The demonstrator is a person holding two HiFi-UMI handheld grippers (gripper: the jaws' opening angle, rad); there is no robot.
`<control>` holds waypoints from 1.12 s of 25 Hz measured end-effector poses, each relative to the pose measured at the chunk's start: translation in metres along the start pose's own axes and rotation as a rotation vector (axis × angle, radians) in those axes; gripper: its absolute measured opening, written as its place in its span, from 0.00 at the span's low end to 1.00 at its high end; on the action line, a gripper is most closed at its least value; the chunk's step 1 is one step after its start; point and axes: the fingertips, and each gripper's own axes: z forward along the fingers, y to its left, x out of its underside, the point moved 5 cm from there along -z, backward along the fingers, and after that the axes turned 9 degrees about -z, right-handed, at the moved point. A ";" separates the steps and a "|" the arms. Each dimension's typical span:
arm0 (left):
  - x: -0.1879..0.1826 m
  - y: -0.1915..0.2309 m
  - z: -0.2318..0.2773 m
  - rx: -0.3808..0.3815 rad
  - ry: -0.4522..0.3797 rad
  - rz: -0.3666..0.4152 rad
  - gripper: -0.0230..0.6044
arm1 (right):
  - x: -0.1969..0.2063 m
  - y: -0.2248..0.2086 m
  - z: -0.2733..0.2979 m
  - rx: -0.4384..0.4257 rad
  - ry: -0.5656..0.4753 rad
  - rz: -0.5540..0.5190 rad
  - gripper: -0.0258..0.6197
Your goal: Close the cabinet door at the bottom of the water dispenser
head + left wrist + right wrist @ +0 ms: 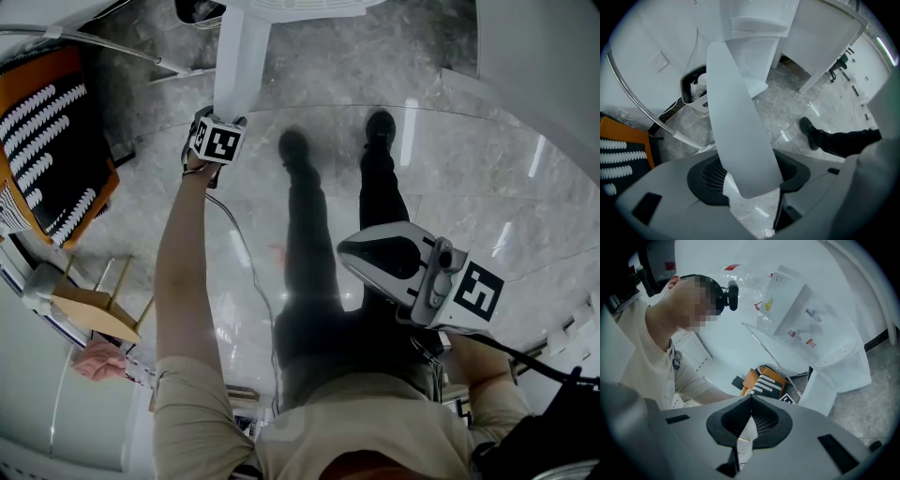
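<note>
Our left gripper (751, 187), pointing down, straddles w/ slack jaws the free end of the open cabinet door (733, 117), which runs away from us to the water dispenser (757, 28); right gripper (749, 399), clenched, hangs well back.

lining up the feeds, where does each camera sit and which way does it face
Head view: on the person's head, facing steeply down at the floor; shows legs, left arm, left tongs at the door, right tongs.
Left gripper view: on the left tongs, facing down along the door between its open jaws; a shoe shows.
Right gripper view: on the right tongs, facing across at the dispenser; the torso shows.
Shared: head and left gripper views both show the door.
</note>
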 end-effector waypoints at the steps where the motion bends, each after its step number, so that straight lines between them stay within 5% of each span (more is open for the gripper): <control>1: 0.001 0.000 0.000 0.001 0.003 0.000 0.44 | 0.000 0.000 0.000 0.002 -0.001 0.000 0.06; 12: 0.003 -0.004 0.001 0.013 0.054 0.054 0.48 | -0.001 -0.002 -0.001 0.019 -0.011 0.002 0.06; 28: -0.019 -0.043 0.005 0.039 0.117 0.019 0.52 | -0.003 -0.019 -0.022 0.040 -0.019 0.026 0.06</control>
